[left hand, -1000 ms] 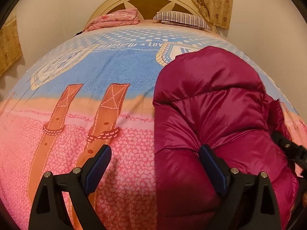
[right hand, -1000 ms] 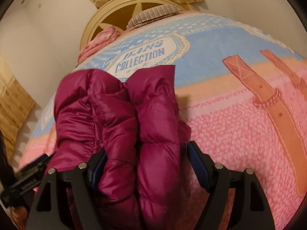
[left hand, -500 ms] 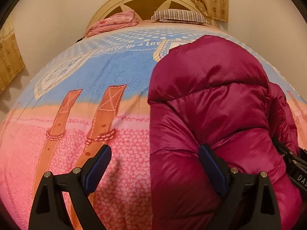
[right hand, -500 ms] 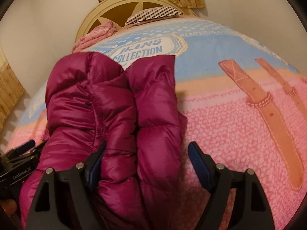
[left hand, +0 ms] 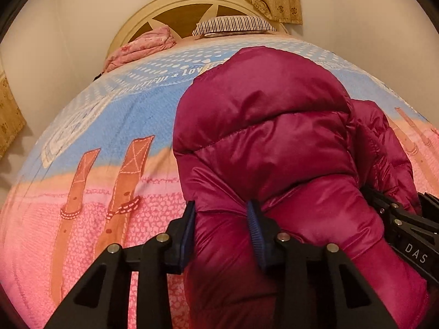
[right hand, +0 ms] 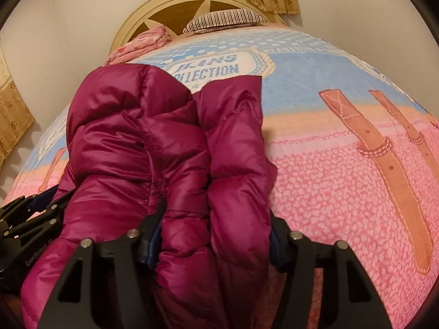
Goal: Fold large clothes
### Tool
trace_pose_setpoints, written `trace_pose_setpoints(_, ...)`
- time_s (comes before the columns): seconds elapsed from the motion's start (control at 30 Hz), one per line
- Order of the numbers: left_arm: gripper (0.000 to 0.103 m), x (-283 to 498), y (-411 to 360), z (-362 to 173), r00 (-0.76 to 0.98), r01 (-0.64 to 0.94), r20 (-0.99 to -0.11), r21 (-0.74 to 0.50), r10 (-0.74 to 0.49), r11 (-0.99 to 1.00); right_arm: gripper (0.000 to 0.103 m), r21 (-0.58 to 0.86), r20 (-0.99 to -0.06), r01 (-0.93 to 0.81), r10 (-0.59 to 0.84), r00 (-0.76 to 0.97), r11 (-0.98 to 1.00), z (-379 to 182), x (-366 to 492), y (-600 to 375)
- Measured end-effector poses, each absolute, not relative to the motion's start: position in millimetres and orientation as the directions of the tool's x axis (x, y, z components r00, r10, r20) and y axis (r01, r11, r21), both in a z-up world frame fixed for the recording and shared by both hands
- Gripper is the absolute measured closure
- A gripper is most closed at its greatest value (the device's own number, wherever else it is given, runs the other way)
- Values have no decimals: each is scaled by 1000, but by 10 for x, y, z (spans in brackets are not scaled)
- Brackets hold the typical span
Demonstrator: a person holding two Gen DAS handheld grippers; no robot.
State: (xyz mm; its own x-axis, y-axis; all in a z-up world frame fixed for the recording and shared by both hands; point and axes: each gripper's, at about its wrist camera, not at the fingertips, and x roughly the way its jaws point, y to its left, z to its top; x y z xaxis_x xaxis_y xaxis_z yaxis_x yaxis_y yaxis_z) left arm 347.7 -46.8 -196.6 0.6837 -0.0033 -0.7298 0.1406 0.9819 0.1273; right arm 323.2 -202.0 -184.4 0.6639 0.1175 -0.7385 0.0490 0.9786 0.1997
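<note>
On the bed [left hand: 90,181], both grippers [left hand: 221,227] [right hand: 212,235] pinch a slippery puffy jacket [left hand: 269,137] whose thick folds could spring loose.

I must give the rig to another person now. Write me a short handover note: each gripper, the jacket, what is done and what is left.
Left gripper: shut on the near edge of the magenta down jacket.
Right gripper: shut on a thick bundle at the jacket's other near side.
Jacket: on the bed cover, already folded into a narrow, puffy stack running toward the headboard.
Done: sides folded in, both grips taken.
Left: probably fold the near end over toward the far end, flatten, release.
</note>
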Motion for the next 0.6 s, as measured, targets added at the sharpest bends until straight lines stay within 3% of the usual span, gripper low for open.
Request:
trace_pose_setpoints(0.3,94,3385,-443,-1824,713,107,-700,157,34,982,66,237,-713,8,169,680,971,-1798,3166,-1984)
trace_pose_setpoints(0.6,101,3137,-265,-1517,753,64,-655,174,67,983,77,264,-691,-36,215,690,964,-1655,3085,-1884)
